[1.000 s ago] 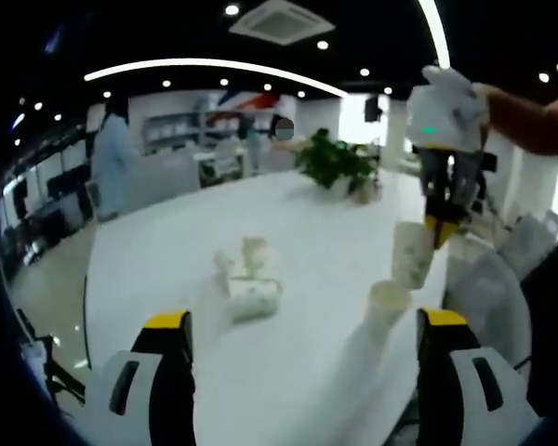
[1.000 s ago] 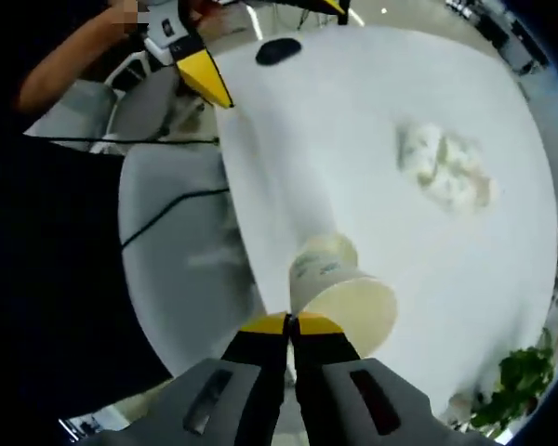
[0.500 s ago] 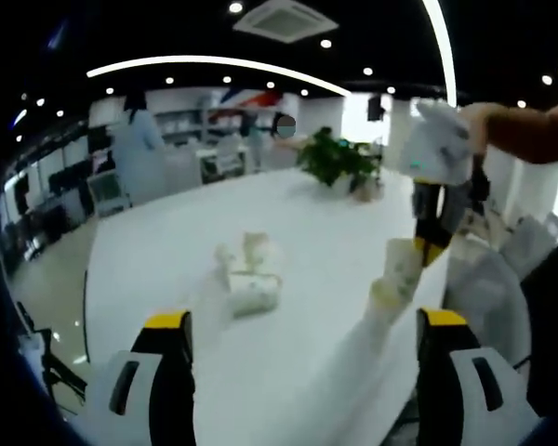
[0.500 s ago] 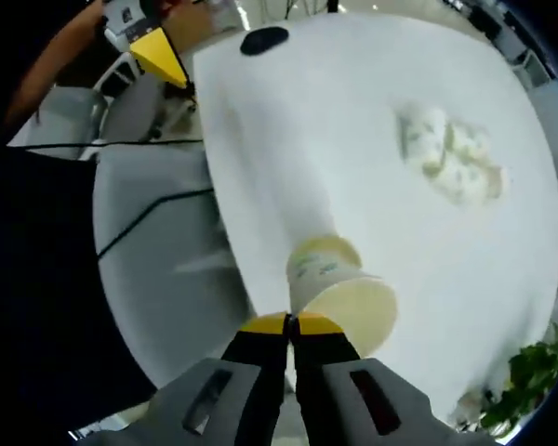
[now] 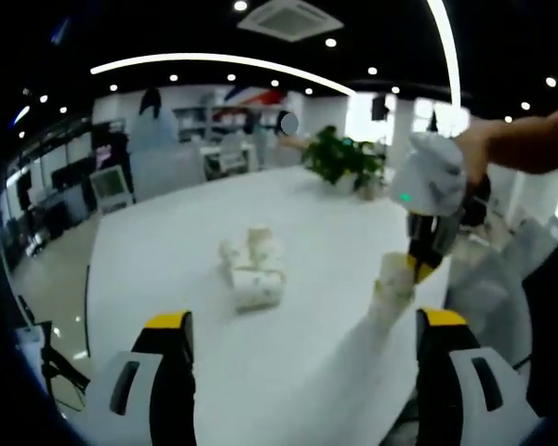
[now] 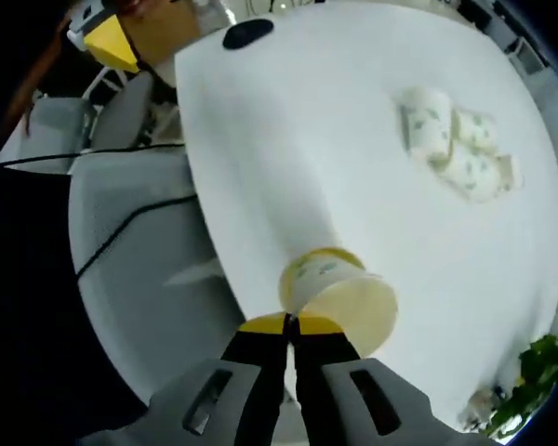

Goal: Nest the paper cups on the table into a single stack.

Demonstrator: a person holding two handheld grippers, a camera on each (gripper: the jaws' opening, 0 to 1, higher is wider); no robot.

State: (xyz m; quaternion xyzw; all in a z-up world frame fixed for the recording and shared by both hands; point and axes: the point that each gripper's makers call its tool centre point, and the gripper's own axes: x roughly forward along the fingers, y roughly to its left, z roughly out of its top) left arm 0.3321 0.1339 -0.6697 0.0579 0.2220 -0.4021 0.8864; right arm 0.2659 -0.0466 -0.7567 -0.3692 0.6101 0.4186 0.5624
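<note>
A: Where did the right gripper [image 6: 289, 324] stand?

B: Its jaws were pinched together on the rim of a paper cup [image 6: 339, 288], seen in the right gripper view just above the yellow tips. The left gripper view showed the same right gripper [image 5: 418, 269] coming in from the right, held by a person's hand [image 5: 474, 153], with the held cup [image 5: 395, 276] hanging from it.

A: And what lay under that cup?

B: A second cup [image 5: 384, 305] stood close to the near edge of the white table [image 5: 167, 279], and the held cup sat right over it; whether it was already pushed inside could not be told. In the right gripper view the lower cup [image 6: 302, 271] showed as a pale rim behind the held one.

A: The left gripper?

B: The left gripper [image 5: 302, 321] had its jaws spread wide, nothing between them. Its yellow tip [image 6: 107, 42] also showed at the table's far corner in the right gripper view.

A: Any other cups?

B: A loose cluster of cups [image 5: 253, 272] lay toward the middle of the table, some on their sides. The right gripper view caught that cluster [image 6: 456, 153] too, well apart from the held cup.

A: Anything more?

B: A dark oval object [image 6: 248, 33] lay near the table edge, a potted plant [image 5: 342, 160] stood at the far end, and a grey chair [image 6: 135, 232] stood beside the table.
</note>
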